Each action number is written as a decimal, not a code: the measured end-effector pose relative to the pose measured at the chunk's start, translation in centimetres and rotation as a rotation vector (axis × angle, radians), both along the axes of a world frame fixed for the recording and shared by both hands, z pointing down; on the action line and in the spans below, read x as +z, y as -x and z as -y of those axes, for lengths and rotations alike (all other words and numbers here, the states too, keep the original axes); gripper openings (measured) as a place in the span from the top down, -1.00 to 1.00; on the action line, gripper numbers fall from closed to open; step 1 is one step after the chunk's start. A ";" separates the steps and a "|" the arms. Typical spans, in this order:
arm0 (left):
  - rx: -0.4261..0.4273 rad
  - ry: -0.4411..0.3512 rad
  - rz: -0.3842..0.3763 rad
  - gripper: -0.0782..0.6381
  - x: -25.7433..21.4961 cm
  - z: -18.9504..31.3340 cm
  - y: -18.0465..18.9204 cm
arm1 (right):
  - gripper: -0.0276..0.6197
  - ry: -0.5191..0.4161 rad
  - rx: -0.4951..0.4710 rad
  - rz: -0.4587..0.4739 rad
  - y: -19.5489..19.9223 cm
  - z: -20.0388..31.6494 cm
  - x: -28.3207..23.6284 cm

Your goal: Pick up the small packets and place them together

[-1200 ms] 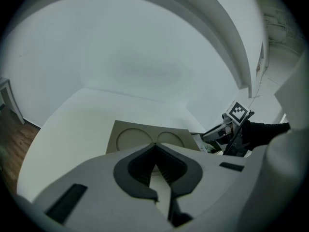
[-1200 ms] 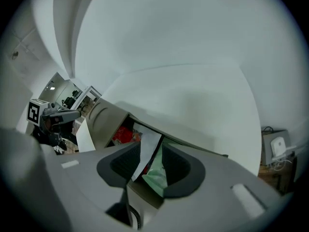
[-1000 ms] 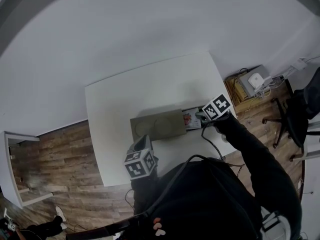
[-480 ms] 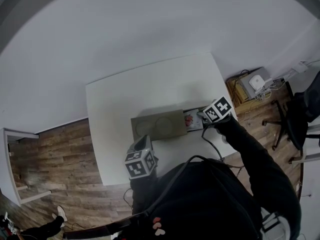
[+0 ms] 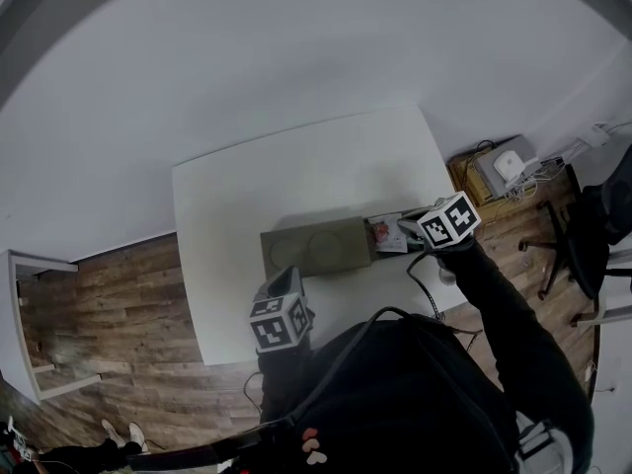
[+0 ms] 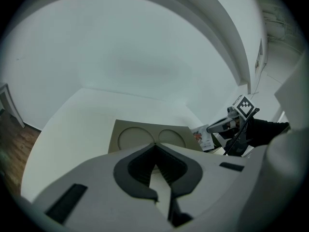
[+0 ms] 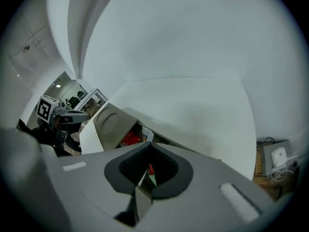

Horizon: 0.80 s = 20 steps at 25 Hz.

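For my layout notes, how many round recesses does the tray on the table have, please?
2 recesses, side by side in the tray: one left of the other in the left gripper view. None seem hidden.

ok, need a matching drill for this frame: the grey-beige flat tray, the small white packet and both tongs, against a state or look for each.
1 grey-beige flat tray
2 small white packet
3 left tongs
4 right tongs

a shut on the packet
b red print, at the tray's end
c shut, nothing between them
d two round recesses

Pairs: 1-d, 2-b, 3-c, 4-a
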<state>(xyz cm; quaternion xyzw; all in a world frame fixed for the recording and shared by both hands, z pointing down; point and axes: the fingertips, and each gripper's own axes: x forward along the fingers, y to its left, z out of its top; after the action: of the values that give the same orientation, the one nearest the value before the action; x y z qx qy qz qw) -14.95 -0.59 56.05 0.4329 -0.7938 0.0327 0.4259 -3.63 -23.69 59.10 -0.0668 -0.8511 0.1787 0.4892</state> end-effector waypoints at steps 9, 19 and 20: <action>0.000 -0.002 0.006 0.79 0.0 -0.2 -0.1 | 0.91 -0.054 0.000 0.120 0.4 -0.2 -4.5; -0.030 -0.009 0.009 0.79 -0.4 -1.6 -0.7 | 0.91 0.008 -0.088 0.310 4.4 -4.9 -10.8; -0.036 -0.009 0.010 0.79 -0.5 -1.9 -0.7 | 0.91 0.016 -0.107 0.324 5.1 -5.7 -11.2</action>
<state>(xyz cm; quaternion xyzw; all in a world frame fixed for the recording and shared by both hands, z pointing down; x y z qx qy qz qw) -14.21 1.31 55.55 0.4203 -0.8036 0.0236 0.4207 -8.69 -17.99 47.94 -0.1437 -0.9125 0.1461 0.3540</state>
